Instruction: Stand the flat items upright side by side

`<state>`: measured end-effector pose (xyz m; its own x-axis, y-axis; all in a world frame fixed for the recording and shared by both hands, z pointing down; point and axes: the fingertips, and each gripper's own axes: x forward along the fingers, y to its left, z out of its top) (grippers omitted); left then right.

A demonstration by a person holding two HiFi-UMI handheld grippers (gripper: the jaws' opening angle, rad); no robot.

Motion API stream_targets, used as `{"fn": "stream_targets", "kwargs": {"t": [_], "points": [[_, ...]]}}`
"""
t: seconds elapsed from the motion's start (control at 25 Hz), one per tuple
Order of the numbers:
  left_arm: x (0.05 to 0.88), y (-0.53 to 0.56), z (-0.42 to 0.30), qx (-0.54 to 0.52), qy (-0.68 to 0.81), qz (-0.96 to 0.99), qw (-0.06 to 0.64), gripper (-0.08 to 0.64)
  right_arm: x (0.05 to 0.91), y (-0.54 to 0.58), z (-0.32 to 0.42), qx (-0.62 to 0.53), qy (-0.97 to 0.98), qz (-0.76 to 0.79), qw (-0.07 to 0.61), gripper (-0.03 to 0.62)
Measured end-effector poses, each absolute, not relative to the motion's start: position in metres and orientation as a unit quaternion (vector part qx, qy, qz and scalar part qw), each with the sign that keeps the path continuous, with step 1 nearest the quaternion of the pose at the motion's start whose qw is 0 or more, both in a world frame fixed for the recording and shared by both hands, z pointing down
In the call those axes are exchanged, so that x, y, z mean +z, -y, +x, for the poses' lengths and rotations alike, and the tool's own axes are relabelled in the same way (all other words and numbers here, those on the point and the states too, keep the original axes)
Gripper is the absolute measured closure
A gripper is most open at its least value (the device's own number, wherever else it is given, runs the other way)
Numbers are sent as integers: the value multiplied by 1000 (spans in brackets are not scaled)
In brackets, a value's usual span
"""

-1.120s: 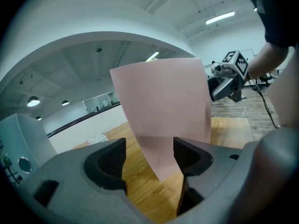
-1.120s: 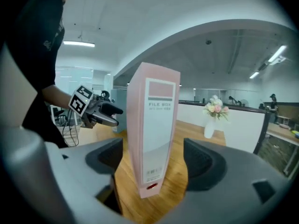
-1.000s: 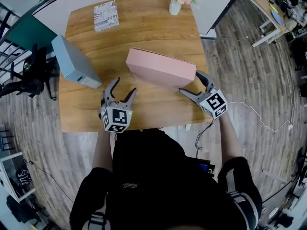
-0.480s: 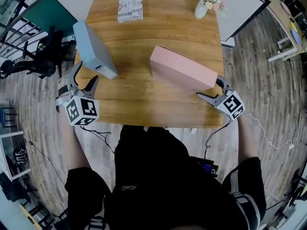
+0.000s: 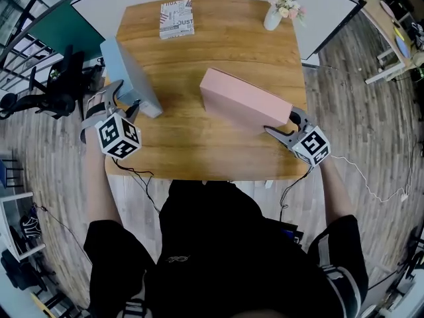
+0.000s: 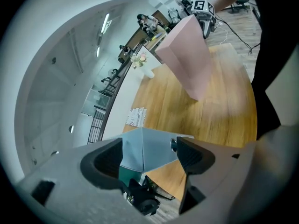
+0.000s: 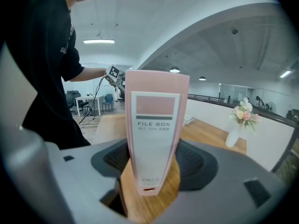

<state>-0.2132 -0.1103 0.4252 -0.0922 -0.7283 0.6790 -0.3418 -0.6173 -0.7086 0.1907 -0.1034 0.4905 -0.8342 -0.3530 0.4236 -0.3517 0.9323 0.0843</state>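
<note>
Standing up on its long edge, the pink box (image 5: 245,101) sits a bit right of the middle of the table (image 5: 199,154). It is smooth and flat-sided, like a thin brick. Its narrow end has a white label with a pink bar, and under that the words "FILE BOX". The smaller print lower down is too tiny to read. The right gripper (image 5: 279,121) has that narrow end between its two fingers. They are closing, and their dark bumpy pads look to be right against the box's sides.

The blue box (image 5: 129,78) has the same shape. It stands up too, at the left edge of the table, well apart from the pink one. Its narrow end has a little round hole (image 6: 175,144). The left gripper (image 5: 124,95) is at that end. Its fingers are wide apart and opening, and a corner of the blue box shows between them.

The table is brown wood with long stripes. Near its far edge lies a small book (image 5: 176,18) with busy print, and I can read "JUST" on it. A white vase (image 5: 272,20) of pale flowers stands near the far right corner. A black chair (image 5: 50,91) sits on the floor left of the blue box.
</note>
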Motion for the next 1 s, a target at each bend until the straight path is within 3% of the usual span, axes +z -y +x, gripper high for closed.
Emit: {"fn": "stream_targets", "kwargs": {"t": [1.0], "points": [[434,122,-211,-617,-420,-633,207,183,485,104,3,7,975,154,160,287]]}}
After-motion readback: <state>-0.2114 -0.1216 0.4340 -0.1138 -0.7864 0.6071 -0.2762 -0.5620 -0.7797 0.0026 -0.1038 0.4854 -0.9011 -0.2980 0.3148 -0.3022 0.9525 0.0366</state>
